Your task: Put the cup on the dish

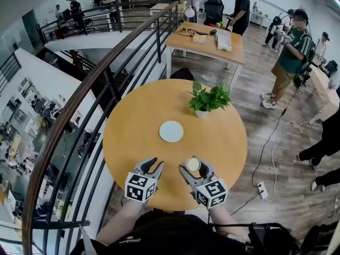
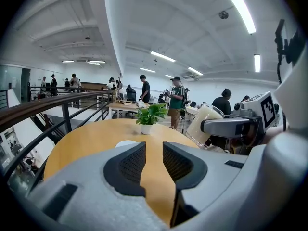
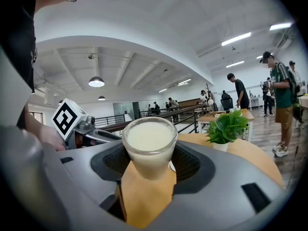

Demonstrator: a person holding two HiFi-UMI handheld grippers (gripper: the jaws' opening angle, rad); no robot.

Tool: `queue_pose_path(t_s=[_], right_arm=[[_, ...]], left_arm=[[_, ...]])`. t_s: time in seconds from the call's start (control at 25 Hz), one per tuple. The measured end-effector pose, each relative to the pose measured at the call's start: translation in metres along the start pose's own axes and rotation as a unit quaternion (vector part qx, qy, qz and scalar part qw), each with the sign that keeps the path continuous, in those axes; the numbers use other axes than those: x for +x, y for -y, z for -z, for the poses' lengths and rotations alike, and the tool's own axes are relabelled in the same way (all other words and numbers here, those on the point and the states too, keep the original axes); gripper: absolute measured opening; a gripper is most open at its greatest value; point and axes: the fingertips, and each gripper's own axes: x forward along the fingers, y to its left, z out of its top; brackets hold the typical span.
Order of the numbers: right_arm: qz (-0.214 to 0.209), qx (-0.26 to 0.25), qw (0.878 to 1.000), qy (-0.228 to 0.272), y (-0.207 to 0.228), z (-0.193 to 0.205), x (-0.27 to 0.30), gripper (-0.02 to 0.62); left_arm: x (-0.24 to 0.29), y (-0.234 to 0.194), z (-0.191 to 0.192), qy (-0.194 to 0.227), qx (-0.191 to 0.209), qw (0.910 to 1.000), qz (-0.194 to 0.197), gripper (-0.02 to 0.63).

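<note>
A glass cup (image 1: pixel 193 164) filled with a creamy liquid is at the near side of the round wooden table (image 1: pixel 133 126). My right gripper (image 1: pixel 195 170) is shut on it; in the right gripper view the cup (image 3: pixel 149 146) stands upright between the two pads, and I cannot tell whether it rests on the table. The white dish (image 1: pixel 171 131) lies flat at the table's middle, beyond both grippers. My left gripper (image 1: pixel 153 166) hovers left of the cup, its jaws a narrow gap apart with nothing between them (image 2: pixel 154 163). In the left gripper view the cup (image 2: pixel 204 124) is on the right and the dish (image 2: pixel 126 143) ahead.
A small potted plant (image 1: pixel 207 100) stands on the far right of the table, beyond the dish. A dark railing (image 1: pixel 101 84) runs close along the table's left side. People stand around a rectangular desk (image 1: pixel 210 41) farther back.
</note>
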Motion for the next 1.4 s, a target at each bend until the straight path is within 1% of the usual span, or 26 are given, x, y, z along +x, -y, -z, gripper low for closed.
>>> queue_pose_path(t_s=[0.16,0.36,0.52,0.64,0.84,0.92,1.04,1.08,1.16,1.28,1.4], right_arm=[[0.005,-0.006,1.0,0.001,0.003,-0.003,0.012,0.256],[0.013,-0.01,1.0,-0.002,0.004,-0.005,0.022,0.256],[0.017,-0.014,1.0,-0.011,0.006,-0.003,0.029,0.256],[0.017,-0.013,1.0,-0.017,0.004,0.0,0.033,0.256],[0.018,-0.019,0.999,-0.027,0.006,0.004,0.044,0.256],[0.019,-0.02,0.999,-0.034,0.006,0.009,0.047,0.256],[0.015,-0.02,0.999,-0.048,0.005,0.019,0.051,0.256],[0.013,-0.018,0.998,-0.051,0.004,0.022,0.053,0.256],[0.01,-0.016,0.998,-0.058,0.003,0.029,0.058,0.256],[0.006,-0.008,0.997,-0.074,0.005,0.045,0.065,0.256],[0.003,-0.001,0.996,-0.092,0.005,0.066,0.068,0.256]], left_arm=[[0.004,-0.007,-0.004,0.0,0.008,1.0,0.001,0.11],[0.005,-0.018,-0.004,-0.001,0.005,1.0,0.004,0.11],[0.01,-0.022,-0.004,-0.003,-0.008,0.9999,0.012,0.11],[0.012,-0.024,-0.001,-0.008,-0.009,0.9998,0.015,0.11],[0.019,-0.03,-0.002,-0.011,-0.028,0.9991,0.028,0.11],[0.021,-0.033,0.002,-0.017,-0.024,0.9992,0.026,0.11],[0.025,-0.036,0.012,-0.032,0.007,0.9993,0.017,0.11],[0.026,-0.036,0.016,-0.038,0.012,0.9991,0.017,0.11],[0.031,-0.039,0.024,-0.047,0.01,0.9987,0.018,0.11],[0.041,-0.044,0.037,-0.06,-0.004,0.998,0.022,0.11],[0.049,-0.048,0.057,-0.081,-0.015,0.9963,0.027,0.11]])
